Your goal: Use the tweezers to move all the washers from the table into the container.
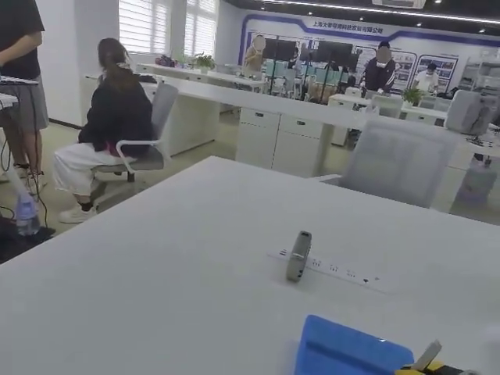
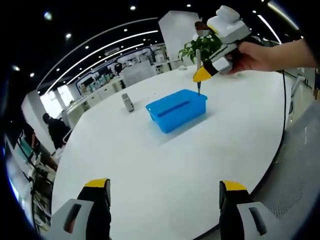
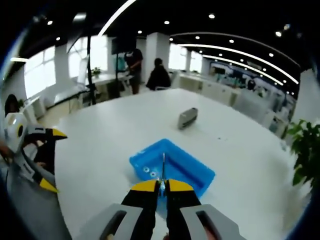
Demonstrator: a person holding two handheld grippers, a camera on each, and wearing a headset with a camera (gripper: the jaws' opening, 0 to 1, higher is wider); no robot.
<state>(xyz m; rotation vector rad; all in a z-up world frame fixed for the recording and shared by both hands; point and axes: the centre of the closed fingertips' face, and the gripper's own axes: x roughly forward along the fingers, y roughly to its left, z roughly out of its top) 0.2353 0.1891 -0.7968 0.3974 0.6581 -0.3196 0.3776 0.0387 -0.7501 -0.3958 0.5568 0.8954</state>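
A blue container [image 3: 187, 170] sits on the white table [image 3: 100, 145], with a few small washers [image 3: 148, 171] in its near left corner. My right gripper [image 3: 162, 186] is shut on metal tweezers [image 3: 163, 167], whose tips point down over the container's inside. In the left gripper view the right gripper [image 2: 202, 75] hangs above the container [image 2: 176, 109] in a hand, tweezers [image 2: 198, 87] pointing down at its far rim. My left gripper [image 2: 165, 187] is open and holds nothing, well back from the container. The head view catches the container [image 1: 351, 348] at the bottom edge.
A small grey block [image 1: 298, 255] stands on the table beyond the container, next to a flush socket strip [image 1: 344, 271]. A potted plant [image 2: 200, 47] stands at the table's far end. An office chair [image 1: 398, 160] is at the far edge, and people sit at desks behind.
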